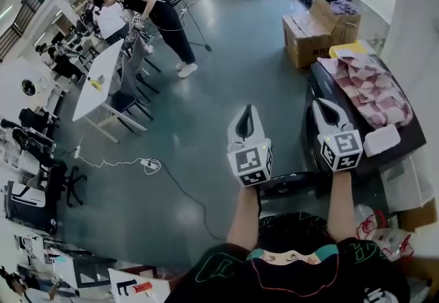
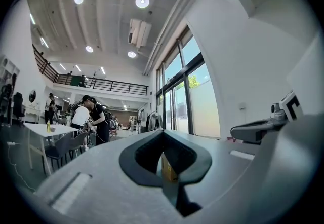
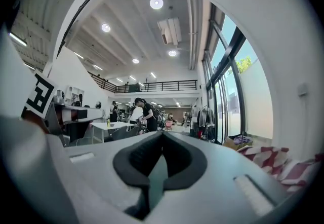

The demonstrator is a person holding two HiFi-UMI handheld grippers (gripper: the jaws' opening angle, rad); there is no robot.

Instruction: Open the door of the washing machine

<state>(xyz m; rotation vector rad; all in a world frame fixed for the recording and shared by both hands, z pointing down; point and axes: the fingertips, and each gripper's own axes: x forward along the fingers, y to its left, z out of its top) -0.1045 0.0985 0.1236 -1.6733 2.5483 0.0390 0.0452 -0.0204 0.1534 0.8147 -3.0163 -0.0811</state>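
Observation:
Both grippers are held up side by side, pointing level out over the room. My left gripper (image 1: 247, 111) (image 2: 163, 134) is shut with nothing between its jaws. My right gripper (image 1: 328, 104) (image 3: 162, 134) is shut and empty too. It hangs over the near left corner of a dark-topped machine (image 1: 322, 86) at the right, which carries a red and white checked cloth (image 1: 370, 89). A dark rounded part (image 1: 295, 185) shows low in front of that machine, under my arms. I cannot make out a door. Neither gripper touches the machine.
Cardboard boxes (image 1: 319, 31) stand behind the machine by the glass wall. A white table (image 1: 103, 79) with chairs is at the left, and a person (image 1: 161, 10) bends over it. A cable with a power strip (image 1: 147, 164) lies on the grey floor.

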